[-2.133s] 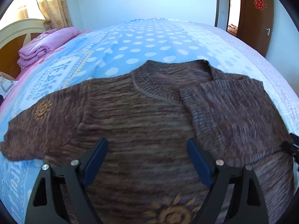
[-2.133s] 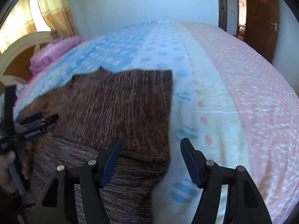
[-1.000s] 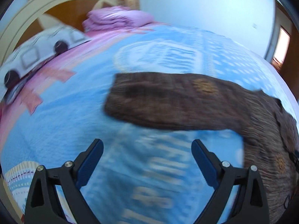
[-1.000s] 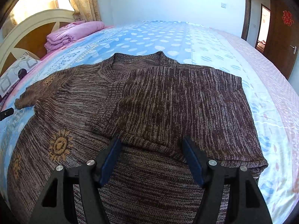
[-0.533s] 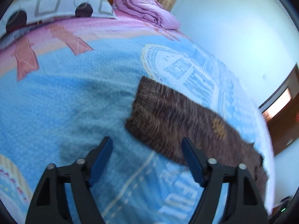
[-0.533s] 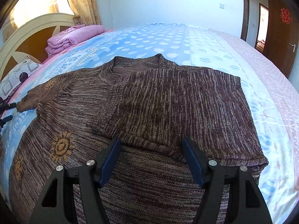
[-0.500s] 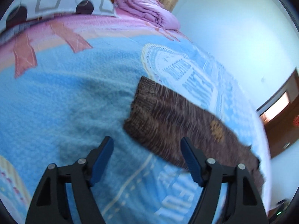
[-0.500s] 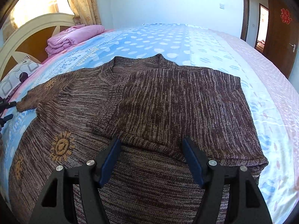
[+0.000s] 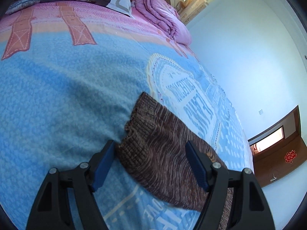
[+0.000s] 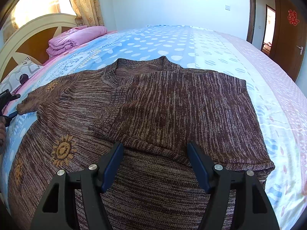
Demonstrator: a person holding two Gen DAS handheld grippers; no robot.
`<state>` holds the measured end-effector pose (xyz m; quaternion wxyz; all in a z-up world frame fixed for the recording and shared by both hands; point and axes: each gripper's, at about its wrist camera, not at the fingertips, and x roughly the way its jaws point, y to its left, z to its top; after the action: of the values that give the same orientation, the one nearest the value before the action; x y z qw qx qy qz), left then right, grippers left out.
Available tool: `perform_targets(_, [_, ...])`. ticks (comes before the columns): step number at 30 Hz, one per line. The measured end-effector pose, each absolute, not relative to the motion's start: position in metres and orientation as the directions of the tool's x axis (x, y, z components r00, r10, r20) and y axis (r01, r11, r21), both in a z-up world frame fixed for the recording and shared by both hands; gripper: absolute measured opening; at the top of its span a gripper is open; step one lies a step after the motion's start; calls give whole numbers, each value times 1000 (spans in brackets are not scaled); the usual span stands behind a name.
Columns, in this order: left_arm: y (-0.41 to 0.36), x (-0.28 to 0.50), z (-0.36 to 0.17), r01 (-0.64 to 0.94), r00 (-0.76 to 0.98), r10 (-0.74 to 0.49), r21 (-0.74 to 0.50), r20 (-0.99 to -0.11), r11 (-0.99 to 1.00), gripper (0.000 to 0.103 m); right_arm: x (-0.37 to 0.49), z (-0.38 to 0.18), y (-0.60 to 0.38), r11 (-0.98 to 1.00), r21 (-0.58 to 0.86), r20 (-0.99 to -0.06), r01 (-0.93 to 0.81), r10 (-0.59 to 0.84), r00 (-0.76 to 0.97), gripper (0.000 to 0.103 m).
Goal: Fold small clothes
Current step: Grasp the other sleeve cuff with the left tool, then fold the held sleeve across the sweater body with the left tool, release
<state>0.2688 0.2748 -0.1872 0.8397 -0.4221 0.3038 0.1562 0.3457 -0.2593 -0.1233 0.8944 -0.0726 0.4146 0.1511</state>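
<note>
A brown knitted sweater [image 10: 153, 105] with orange sun motifs lies flat on the bed, its right side and sleeve folded over the body. Its left sleeve [image 10: 38, 97] stretches out to the left. My left gripper [image 9: 151, 153] is open, with the sleeve's ribbed cuff [image 9: 145, 134] lying between its jaws; it also shows at the left edge of the right wrist view [image 10: 7, 105]. My right gripper [image 10: 155, 153] is open and empty, hovering above the sweater's lower middle near the folded edge.
The bed has a blue, white and pink patterned blanket [image 10: 230, 61]. A folded purple quilt [image 10: 76, 36] and a pillow [image 10: 21, 74] lie by the headboard [image 10: 28, 36]. A wooden door [image 10: 291, 34] is at the right.
My left gripper swung left from over the sweater's body to the sleeve end and closed in until the cuff lies between its open jaws. My right gripper pulled back from the right edge and stays still.
</note>
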Motion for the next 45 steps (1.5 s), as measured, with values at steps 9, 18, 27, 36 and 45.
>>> perform_targets(9, [291, 265, -194, -553, 749, 14, -613, -662, 565, 9, 346, -123, -259, 944, -8, -763, -330, 208, 612, 70])
perform_targets(18, [283, 265, -160, -474, 800, 17, -615, -599, 631, 9, 346, -124, -259, 944, -10, -763, -330, 207, 613, 71])
perform_targets(27, [252, 280, -115, -351, 847, -58, -639, -528, 685, 9, 346, -124, -259, 944, -11, -763, -330, 205, 613, 71])
perform_targets(36, [204, 294, -73, -242, 863, -138, -638, -486, 731, 8, 347, -124, -260, 944, 0, -759, -331, 216, 614, 72])
perform_targets(45, [141, 315, -25, -99, 877, -242, -648, -415, 755, 8, 347, -122, -271, 943, 65, -740, -326, 264, 618, 72])
